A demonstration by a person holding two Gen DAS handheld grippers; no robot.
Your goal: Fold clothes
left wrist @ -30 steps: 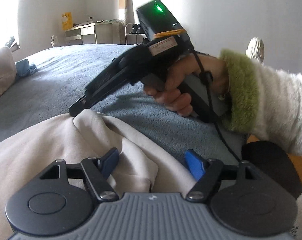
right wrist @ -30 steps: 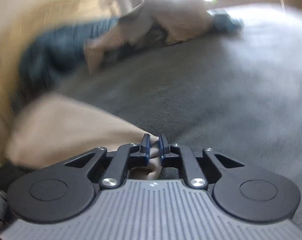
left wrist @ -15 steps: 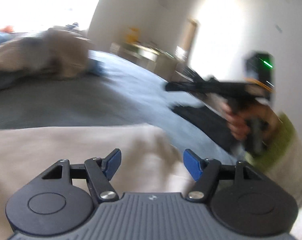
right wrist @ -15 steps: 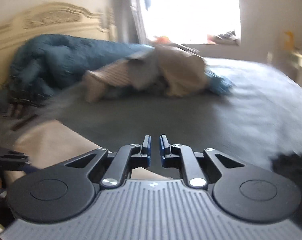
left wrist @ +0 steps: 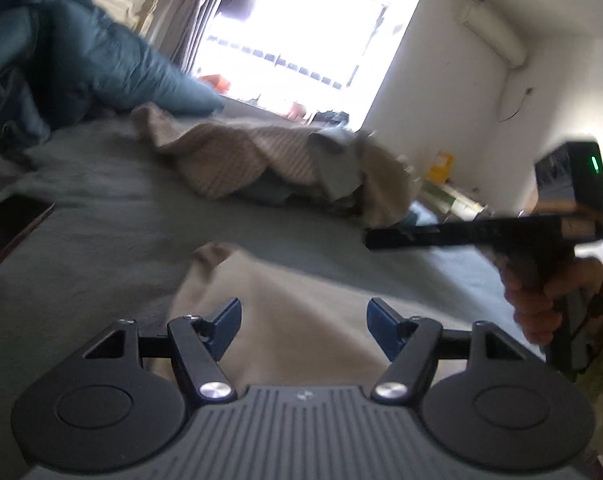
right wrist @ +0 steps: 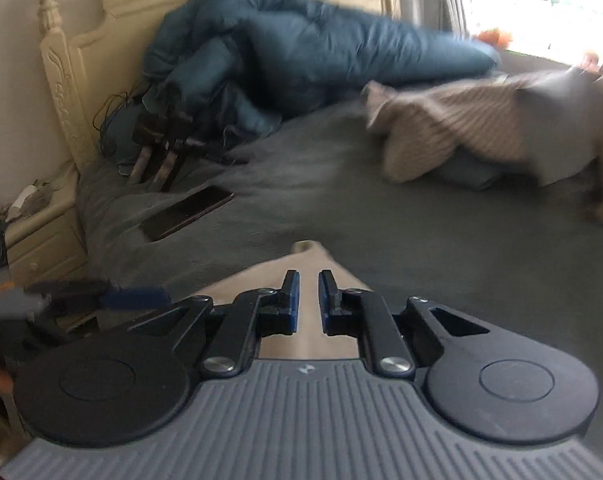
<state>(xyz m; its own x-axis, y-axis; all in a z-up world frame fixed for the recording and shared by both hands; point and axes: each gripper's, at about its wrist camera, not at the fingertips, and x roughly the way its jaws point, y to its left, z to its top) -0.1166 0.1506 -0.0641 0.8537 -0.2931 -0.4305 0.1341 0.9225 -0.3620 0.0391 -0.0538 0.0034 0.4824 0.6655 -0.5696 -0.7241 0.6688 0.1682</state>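
The beige garment [left wrist: 301,312] lies on the near part of the bed [left wrist: 113,240], directly beneath both grippers, one pointed corner reaching toward the far side. It appears light, soft and limp: expect it to sag and crease freely, so it is best taken at a corner or hem, one edge in each gripper. The left gripper [left wrist: 303,322] stands wide, nothing between its fingers. The right gripper [right wrist: 308,300] is drawn almost shut, only a narrow gap showing, with no cloth seen pinched. The bed carries a grey-blue plush cover, probably grippy against fabric. Further off lie a heap of unfolded clothes [left wrist: 269,160], a teal duvet [right wrist: 301,48] against the carved headboard [right wrist: 113,4], and a dark phone [right wrist: 187,211] at the left.
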